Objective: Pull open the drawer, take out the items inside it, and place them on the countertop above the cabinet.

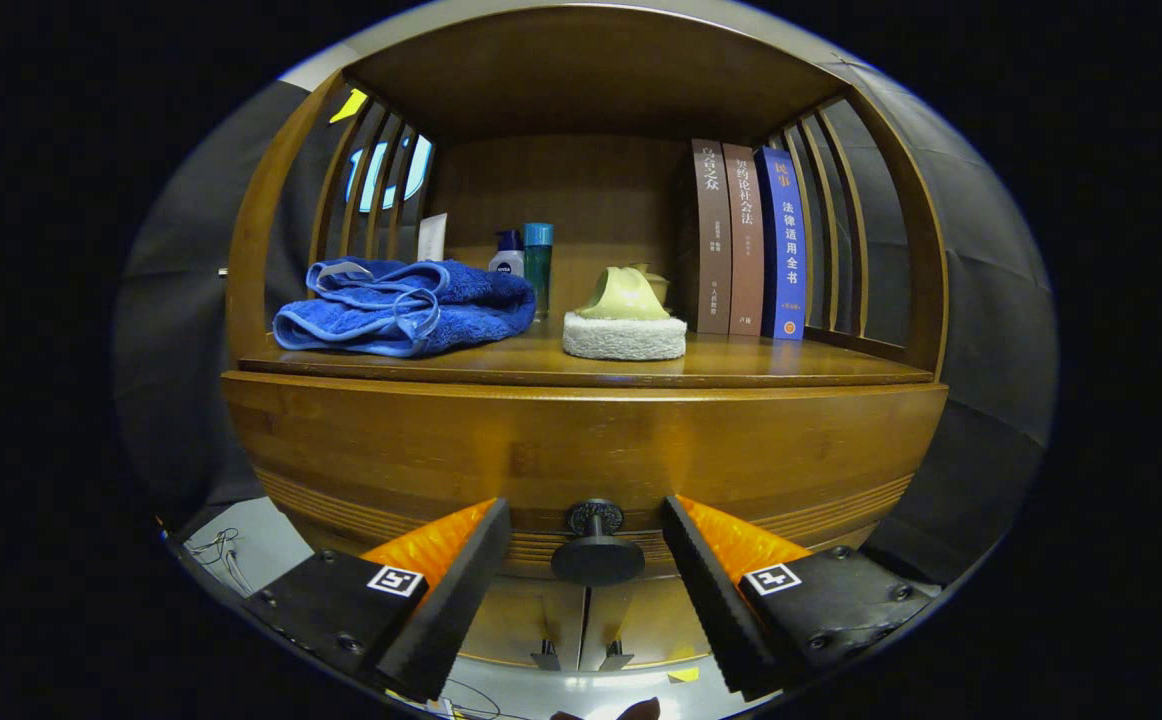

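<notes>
The gripper (587,545) is spread apart with the drawer (581,450) knob (597,558) centred between its fingers, not yet pinched, lined up for a pull. A towel (403,305) and books (749,238) already sit on the tabletop (741,362) above.

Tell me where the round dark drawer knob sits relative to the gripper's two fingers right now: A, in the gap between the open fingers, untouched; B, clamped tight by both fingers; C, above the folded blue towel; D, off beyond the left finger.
A: the round dark drawer knob stands in the gap between the spread fingers of the gripper, with space on both sides, on the closed wooden drawer front.
</notes>
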A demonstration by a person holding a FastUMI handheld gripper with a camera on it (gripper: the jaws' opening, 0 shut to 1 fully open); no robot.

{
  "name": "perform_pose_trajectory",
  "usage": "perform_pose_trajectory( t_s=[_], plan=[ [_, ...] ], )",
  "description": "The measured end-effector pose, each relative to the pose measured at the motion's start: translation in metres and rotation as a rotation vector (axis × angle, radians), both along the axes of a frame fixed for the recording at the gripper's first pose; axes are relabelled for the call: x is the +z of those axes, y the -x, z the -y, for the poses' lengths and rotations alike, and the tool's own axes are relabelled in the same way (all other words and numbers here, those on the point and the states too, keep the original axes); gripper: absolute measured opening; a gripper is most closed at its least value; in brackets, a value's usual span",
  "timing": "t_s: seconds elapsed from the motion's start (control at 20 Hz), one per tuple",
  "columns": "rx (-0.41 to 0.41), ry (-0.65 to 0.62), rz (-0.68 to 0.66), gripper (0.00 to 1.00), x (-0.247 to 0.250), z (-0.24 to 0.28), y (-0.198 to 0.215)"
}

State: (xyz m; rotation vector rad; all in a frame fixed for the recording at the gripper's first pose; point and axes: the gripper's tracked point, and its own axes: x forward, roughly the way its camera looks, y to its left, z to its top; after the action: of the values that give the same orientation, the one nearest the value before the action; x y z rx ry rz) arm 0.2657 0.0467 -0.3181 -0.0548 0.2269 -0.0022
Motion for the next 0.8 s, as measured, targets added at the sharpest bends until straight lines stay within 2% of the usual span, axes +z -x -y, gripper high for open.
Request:
perform_pose_trajectory(
  t_s=[0.2, 0.35, 0.8],
  plan=[
    [-0.011, 0.035, 0.010, 1.00, 0.005, 0.005, 0.002],
    [-0.009, -0.003, 0.038, 1.00, 0.037, 0.001, 0.015],
    [-0.006, -0.087, 0.117, 0.99, 0.161, 0.018, 0.105]
  ],
)
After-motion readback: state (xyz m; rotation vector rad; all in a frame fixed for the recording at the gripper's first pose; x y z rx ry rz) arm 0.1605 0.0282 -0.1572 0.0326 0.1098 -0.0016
